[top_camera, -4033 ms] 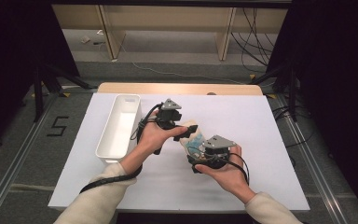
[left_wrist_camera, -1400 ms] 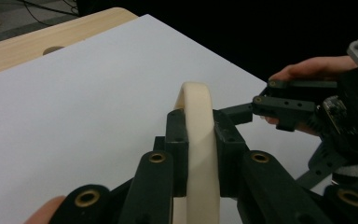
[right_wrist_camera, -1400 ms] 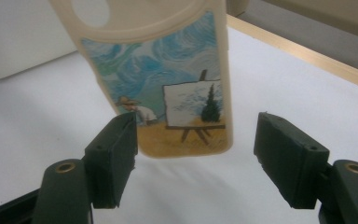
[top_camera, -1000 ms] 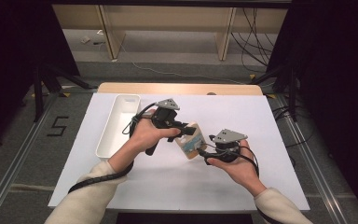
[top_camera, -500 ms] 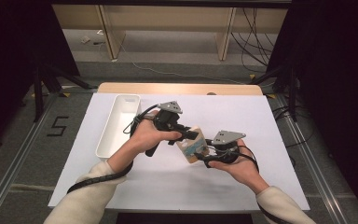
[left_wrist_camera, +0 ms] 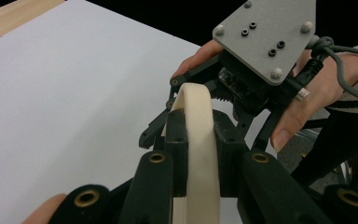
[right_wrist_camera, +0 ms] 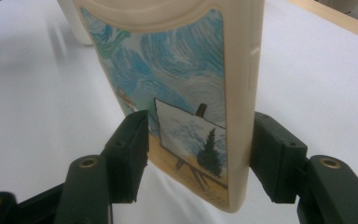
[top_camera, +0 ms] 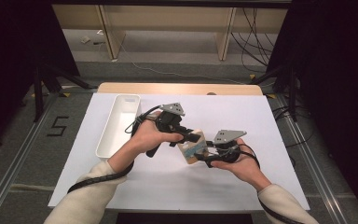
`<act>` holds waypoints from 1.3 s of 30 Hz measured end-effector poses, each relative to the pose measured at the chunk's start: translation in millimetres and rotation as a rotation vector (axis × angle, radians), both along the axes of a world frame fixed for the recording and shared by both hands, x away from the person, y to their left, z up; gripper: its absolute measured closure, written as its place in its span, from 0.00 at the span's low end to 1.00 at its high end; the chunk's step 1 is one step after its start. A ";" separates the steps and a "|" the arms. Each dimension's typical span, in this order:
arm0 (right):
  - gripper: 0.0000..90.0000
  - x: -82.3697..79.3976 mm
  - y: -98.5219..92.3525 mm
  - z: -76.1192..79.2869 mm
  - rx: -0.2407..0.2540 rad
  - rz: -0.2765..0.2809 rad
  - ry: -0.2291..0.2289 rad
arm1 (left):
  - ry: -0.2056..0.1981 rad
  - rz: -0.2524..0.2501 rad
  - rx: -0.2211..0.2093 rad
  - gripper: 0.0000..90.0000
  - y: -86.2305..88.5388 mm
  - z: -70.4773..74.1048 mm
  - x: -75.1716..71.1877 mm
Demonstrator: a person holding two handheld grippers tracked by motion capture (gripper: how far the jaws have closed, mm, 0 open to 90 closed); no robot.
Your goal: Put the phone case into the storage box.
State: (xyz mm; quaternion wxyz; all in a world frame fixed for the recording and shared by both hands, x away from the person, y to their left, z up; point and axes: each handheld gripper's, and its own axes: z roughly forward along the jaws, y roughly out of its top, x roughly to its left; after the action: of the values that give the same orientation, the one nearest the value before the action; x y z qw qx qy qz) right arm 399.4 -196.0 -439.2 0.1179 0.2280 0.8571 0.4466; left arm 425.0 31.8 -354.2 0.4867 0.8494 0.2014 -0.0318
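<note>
A cream phone case [top_camera: 192,145] with a painted blue swirling sky and an easel scene hangs above the white table. My left gripper [top_camera: 189,136] is shut on its edge; in the left gripper view the jaws [left_wrist_camera: 200,135] clamp the cream rim [left_wrist_camera: 193,102]. My right gripper [top_camera: 204,157] comes from the right, and its jaws have just been closing. In the right gripper view the case [right_wrist_camera: 186,70] stands between the two pads [right_wrist_camera: 198,158], which sit very near its sides without clearly pressing. The right gripper's grey plate [left_wrist_camera: 265,37] shows just behind the case.
A long white tray [top_camera: 103,140] stands left of the hands on the white sheet [top_camera: 261,121]. The wooden table edge [top_camera: 179,88] runs along the far side. Dark floor and cables lie beyond.
The right gripper has edged left toward the case, and its jaws have narrowed around the case's lower end. The left hand has kept still with the case in its grip.
</note>
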 end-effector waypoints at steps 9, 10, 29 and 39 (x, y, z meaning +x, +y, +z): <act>0.55 0.1 0.0 -1.6 -0.014 0.036 0.011 | 0.004 -0.005 -0.009 0.88 -1.8 -0.4 1.1; 0.56 0.1 -0.2 -1.4 -0.017 0.039 0.008 | 0.003 -0.005 -0.011 0.88 -1.9 -0.2 1.1; 0.82 -0.3 -3.1 2.2 -0.009 0.106 0.052 | -0.005 -0.007 -0.040 0.87 1.1 1.7 2.5; 0.89 0.3 -5.5 3.0 -0.014 0.106 0.069 | 0.003 -0.011 -0.053 0.86 1.6 -0.1 4.2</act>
State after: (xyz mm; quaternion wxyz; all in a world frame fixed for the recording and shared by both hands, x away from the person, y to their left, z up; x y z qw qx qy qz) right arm 399.6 -201.5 -436.3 0.0661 0.1965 0.8747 0.4381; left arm 429.2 33.3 -354.4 0.5086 0.8373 0.1964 -0.0411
